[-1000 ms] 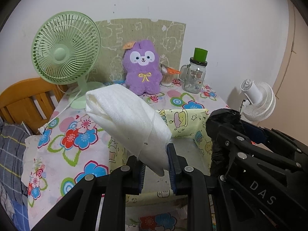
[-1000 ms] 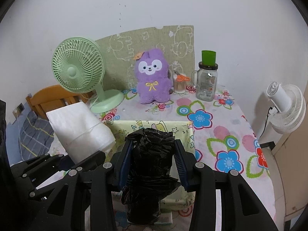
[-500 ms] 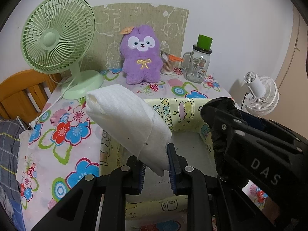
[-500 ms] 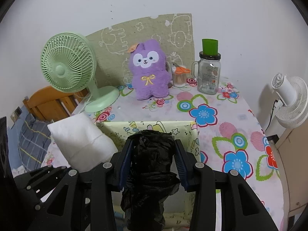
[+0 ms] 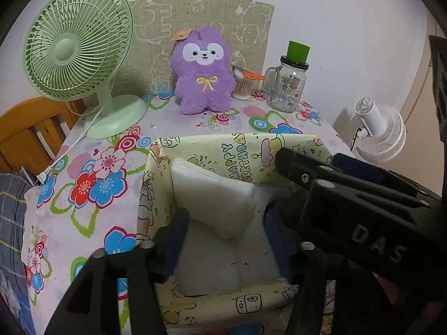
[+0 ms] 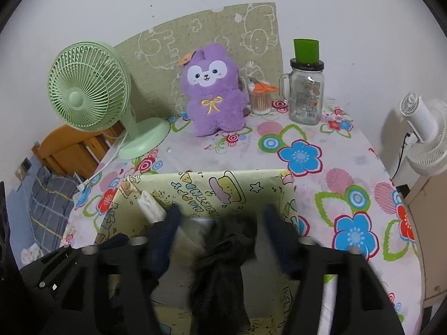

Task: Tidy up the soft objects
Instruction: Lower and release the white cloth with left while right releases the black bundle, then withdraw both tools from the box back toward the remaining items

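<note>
Resting now inside the yellow box [image 5: 252,153], the white bundle [image 5: 215,198] has dropped free of the left gripper [image 5: 223,241], whose fingers, pinching it a second ago, stand spread. The right gripper [image 6: 220,234] has likewise opened, its black bundle [image 6: 220,268] falling in beside; both deliveries look done.

A lived-in bedroom corner at home.

A table under a flowered tablecloth [image 6: 307,150] stands against a plain white wall. On the cloth sit a purple plush toy [image 6: 215,92], a green desk fan [image 6: 89,95] to its left and a glass mug jar [image 6: 306,95] to its right. Left of the table are a wooden bed frame [image 5: 25,131] and plaid bedding [image 6: 47,203]; a white fan [image 6: 424,136] stands right of it.
</note>
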`<move>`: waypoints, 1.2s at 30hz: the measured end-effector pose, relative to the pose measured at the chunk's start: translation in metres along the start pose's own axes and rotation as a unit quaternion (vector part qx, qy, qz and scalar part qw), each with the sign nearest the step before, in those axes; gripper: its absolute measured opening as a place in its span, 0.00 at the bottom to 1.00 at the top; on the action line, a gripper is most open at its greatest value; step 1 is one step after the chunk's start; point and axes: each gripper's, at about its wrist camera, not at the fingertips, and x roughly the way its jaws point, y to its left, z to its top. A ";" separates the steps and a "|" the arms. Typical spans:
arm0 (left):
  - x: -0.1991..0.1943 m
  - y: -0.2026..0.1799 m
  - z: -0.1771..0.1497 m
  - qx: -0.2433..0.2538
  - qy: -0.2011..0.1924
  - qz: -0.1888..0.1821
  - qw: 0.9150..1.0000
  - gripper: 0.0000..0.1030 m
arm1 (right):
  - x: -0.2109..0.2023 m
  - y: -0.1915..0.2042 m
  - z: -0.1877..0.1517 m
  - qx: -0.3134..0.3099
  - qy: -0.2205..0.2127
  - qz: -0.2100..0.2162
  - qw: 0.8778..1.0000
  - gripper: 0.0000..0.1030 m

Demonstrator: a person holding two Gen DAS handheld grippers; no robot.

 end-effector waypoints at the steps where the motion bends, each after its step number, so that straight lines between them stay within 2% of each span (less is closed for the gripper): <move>1: -0.001 0.000 0.000 0.001 -0.001 0.002 1.000 0.63 | -0.001 0.000 0.000 0.001 -0.003 0.000 1.000 0.81; 5: -0.004 -0.001 -0.001 0.003 -0.005 0.006 1.000 0.72 | -0.008 0.001 -0.001 0.001 -0.019 -0.006 1.000 0.85; 13: -0.016 -0.006 -0.006 0.009 -0.018 0.012 1.000 0.83 | -0.015 -0.002 -0.007 0.005 -0.009 -0.007 1.000 0.85; 36: -0.059 -0.018 -0.029 0.010 -0.045 0.024 0.999 0.90 | -0.066 0.009 -0.035 -0.010 -0.027 -0.006 1.000 0.86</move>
